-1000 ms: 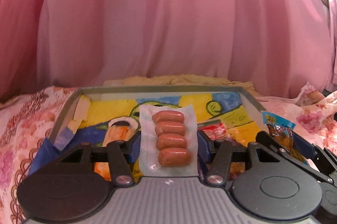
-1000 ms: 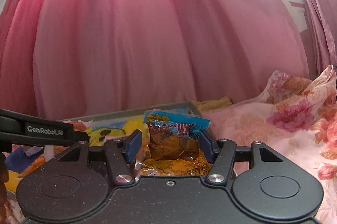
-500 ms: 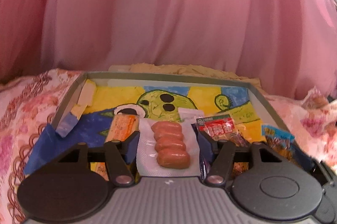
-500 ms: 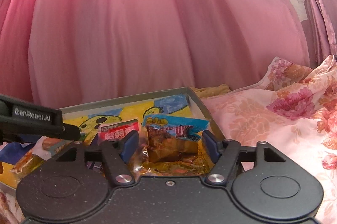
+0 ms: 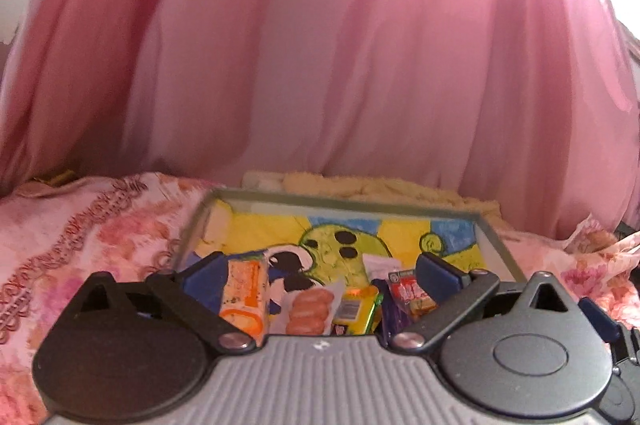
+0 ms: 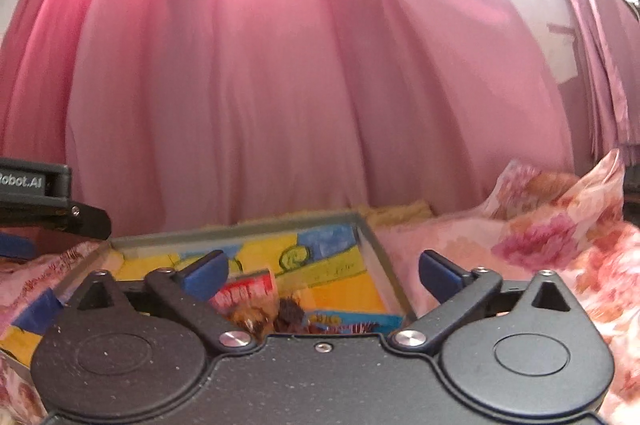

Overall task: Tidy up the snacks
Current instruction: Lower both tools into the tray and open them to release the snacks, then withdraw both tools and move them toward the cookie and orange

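Two grippers hang over a shallow grey tray (image 5: 494, 237) that sits on a pink floral bedspread (image 5: 100, 221), with a pink curtain (image 5: 320, 65) behind it. The left gripper (image 5: 320, 271) has its blue-tipped fingers spread wide and holds nothing. Below it, several snacks lie close together on the tray's yellow and blue cartoon lining: an orange packet (image 5: 245, 295) to the left, a clear pack of small sausages (image 5: 311, 311) beside it, then a yellow-green wrapper (image 5: 356, 309) and a red packet (image 5: 408, 291) to the right. The right gripper (image 6: 322, 267) is also wide open and empty, above the tray's right end. There the red packet (image 6: 246, 291) lies next to a blue-topped packet (image 6: 352, 323) with brown contents, near the tray's right wall (image 6: 384, 265).
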Demonstrator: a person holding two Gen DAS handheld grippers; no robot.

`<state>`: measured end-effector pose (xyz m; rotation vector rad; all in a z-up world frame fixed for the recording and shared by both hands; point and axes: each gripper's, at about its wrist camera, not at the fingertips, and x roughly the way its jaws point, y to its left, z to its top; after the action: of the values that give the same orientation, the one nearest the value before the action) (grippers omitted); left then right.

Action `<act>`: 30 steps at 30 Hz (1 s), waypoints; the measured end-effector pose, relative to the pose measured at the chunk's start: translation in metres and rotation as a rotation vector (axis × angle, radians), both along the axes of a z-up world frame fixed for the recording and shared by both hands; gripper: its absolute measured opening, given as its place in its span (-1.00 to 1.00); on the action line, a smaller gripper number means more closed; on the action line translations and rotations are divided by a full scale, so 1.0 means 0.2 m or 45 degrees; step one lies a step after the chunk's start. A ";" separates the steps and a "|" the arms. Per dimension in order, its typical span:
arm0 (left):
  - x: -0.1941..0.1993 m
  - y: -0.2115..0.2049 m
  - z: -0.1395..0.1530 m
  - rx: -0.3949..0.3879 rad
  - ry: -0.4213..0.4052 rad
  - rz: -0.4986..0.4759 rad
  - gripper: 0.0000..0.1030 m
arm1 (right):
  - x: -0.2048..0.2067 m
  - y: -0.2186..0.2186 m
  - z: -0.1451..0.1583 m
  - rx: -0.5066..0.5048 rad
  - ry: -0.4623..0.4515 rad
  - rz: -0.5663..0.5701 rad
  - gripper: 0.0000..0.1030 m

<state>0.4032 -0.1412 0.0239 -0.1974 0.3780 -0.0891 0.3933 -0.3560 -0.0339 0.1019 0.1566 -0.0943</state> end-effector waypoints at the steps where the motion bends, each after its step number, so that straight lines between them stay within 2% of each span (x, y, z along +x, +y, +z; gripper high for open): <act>1: -0.03 0.01 0.01 -0.004 -0.011 0.007 0.99 | -0.03 0.00 0.02 -0.002 -0.010 -0.002 0.99; 8: -0.28 0.10 0.10 -0.019 -0.096 0.078 0.99 | -0.25 0.03 0.14 -0.033 -0.080 -0.030 0.99; 13: -0.46 0.14 0.12 -0.017 -0.107 0.091 0.99 | -0.43 0.02 0.20 0.004 -0.135 -0.043 0.99; 19: -0.64 0.19 0.10 -0.004 -0.075 0.085 0.99 | -0.62 0.00 0.21 0.060 -0.126 -0.056 0.99; 30: -0.94 0.29 -0.04 0.049 -0.057 0.125 0.99 | -0.89 0.10 0.15 0.062 -0.069 -0.004 0.99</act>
<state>0.2144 -0.0840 0.0154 -0.1755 0.3246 0.0107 0.2146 -0.3359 -0.0038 0.1532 0.1048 -0.0909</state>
